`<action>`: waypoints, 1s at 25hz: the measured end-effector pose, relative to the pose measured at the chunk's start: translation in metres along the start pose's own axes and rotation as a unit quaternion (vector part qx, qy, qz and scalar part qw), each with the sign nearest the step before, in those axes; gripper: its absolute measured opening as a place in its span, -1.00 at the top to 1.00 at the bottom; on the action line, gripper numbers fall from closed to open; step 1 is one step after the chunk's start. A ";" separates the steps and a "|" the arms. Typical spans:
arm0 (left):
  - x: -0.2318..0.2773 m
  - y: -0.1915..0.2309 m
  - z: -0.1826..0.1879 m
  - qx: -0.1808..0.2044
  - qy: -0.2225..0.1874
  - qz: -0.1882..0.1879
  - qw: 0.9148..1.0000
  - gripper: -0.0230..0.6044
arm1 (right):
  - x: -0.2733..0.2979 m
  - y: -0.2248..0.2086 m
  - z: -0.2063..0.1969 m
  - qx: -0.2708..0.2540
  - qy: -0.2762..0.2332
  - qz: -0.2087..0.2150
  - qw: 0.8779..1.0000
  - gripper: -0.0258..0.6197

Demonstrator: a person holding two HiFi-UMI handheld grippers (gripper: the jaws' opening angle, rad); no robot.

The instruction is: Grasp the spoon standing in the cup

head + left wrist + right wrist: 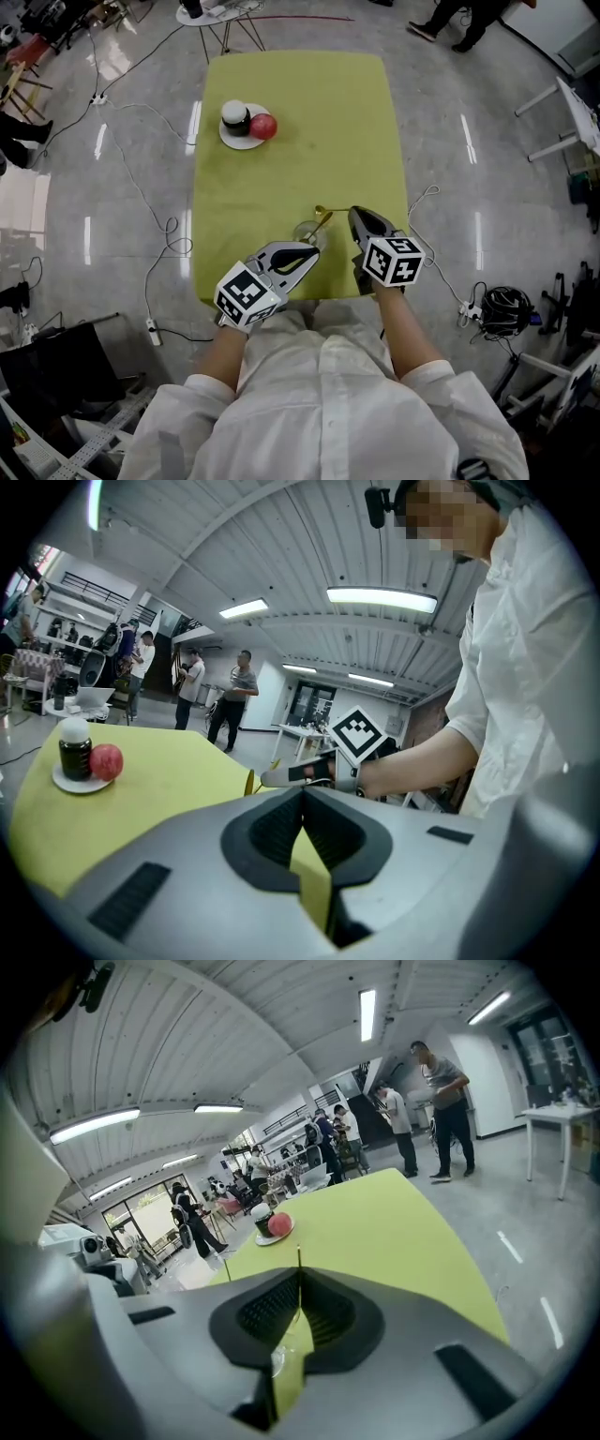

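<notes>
Right gripper [355, 214], just right of the glass cup [307, 232], was pinched shut on the thin handle of the gold spoon [323, 217], which stood in the cup leaning toward it; left gripper [308, 253], closed and empty, sat just nearside of the cup.

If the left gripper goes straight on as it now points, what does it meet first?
Probably the glass cup, just beyond its tips; height is unclear, so it may pass over and meet the right gripper.

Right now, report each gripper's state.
Left gripper: closed, nothing in it.
Right gripper: closed on the spoon.
</notes>
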State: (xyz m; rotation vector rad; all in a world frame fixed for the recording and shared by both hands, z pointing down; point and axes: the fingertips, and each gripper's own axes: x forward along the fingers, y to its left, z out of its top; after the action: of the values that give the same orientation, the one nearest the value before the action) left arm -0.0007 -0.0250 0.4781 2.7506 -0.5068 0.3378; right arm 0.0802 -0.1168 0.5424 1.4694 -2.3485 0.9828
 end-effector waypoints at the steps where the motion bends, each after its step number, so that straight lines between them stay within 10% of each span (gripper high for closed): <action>1: 0.000 0.001 0.000 -0.001 0.000 0.001 1.000 0.92 | 0.003 -0.001 -0.002 0.003 0.004 0.002 1.000 0.90; 14: 0.004 0.001 0.000 -0.007 -0.005 0.013 1.000 0.91 | 0.009 -0.016 -0.008 -0.007 0.032 0.017 0.999 0.89; 25: 0.014 -0.004 -0.003 -0.007 -0.003 0.014 1.000 0.92 | 0.007 -0.035 -0.026 -0.162 0.109 -0.022 0.981 0.48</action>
State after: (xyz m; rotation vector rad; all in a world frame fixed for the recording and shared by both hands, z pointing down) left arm 0.0132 -0.0247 0.4839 2.7331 -0.5469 0.3320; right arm 0.1026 -0.1152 0.5803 1.2174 -2.1839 0.6703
